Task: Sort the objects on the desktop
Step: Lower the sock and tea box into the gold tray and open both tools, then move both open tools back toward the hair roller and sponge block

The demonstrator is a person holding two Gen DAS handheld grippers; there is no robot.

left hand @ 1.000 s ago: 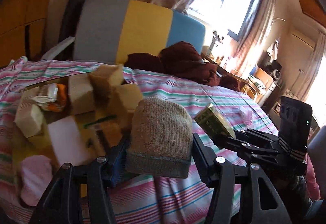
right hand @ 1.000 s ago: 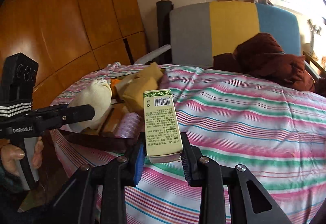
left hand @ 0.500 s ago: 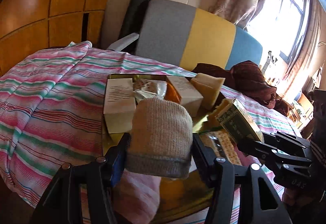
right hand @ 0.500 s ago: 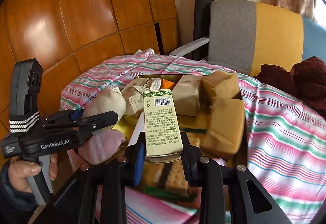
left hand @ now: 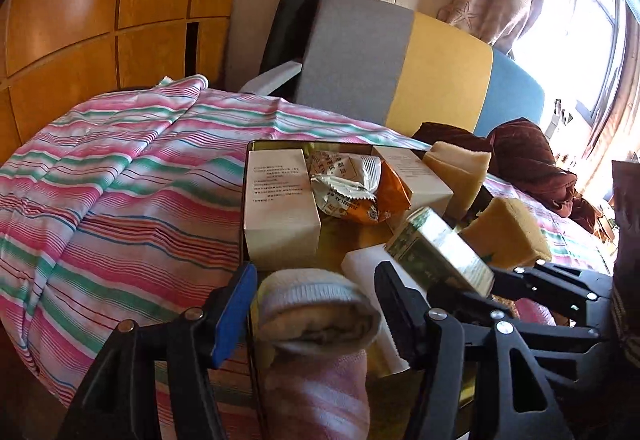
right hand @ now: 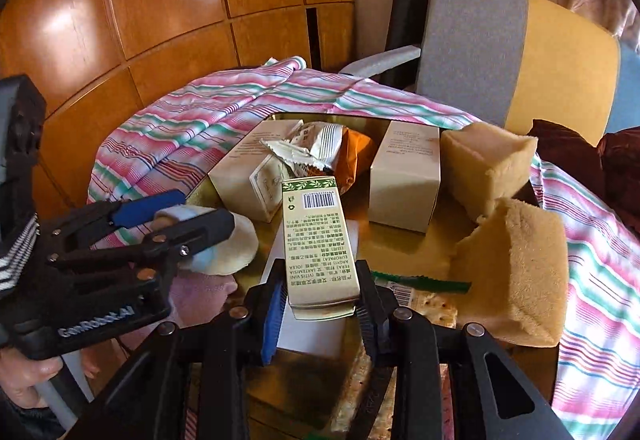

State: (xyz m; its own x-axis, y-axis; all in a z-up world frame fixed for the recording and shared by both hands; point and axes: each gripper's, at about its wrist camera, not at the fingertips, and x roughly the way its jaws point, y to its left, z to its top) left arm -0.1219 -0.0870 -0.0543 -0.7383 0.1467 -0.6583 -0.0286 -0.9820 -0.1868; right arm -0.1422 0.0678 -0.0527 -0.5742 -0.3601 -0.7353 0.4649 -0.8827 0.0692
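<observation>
A gold tray (right hand: pixel 404 244) full of sorted items sits on the striped cloth. My left gripper (left hand: pixel 315 267) hangs over the tray's near left corner. Its fingers are slightly apart around a cream rolled sock (left hand: pixel 316 304), which has tipped down onto a pink sock (left hand: pixel 320 392). The right wrist view shows the same left gripper (right hand: pixel 202 208) and sock roll (right hand: pixel 232 244) at the left. My right gripper (right hand: pixel 320 267) is shut on a green-and-gold printed box (right hand: pixel 318 240), held over the middle of the tray above a white block (right hand: pixel 308 332). The same box (left hand: pixel 436 248) shows in the left wrist view.
In the tray are two white boxes (right hand: pixel 404 176) (right hand: pixel 244 176), crumpled snack packets (right hand: pixel 328 148), two tan sponges (right hand: pixel 488 164) (right hand: pixel 516 268) and a cracker pack (right hand: pixel 432 308). A grey-yellow-blue chair back (right hand: pixel 472 40) stands behind, with dark red clothing (left hand: pixel 524 156) to the right. A hand (right hand: pixel 28 376) holds the left gripper.
Both grippers moved in over the tray. The left gripper's fingers eased apart and the sock roll dropped and tipped down onto the pink sock. The right gripper still holds the box.
</observation>
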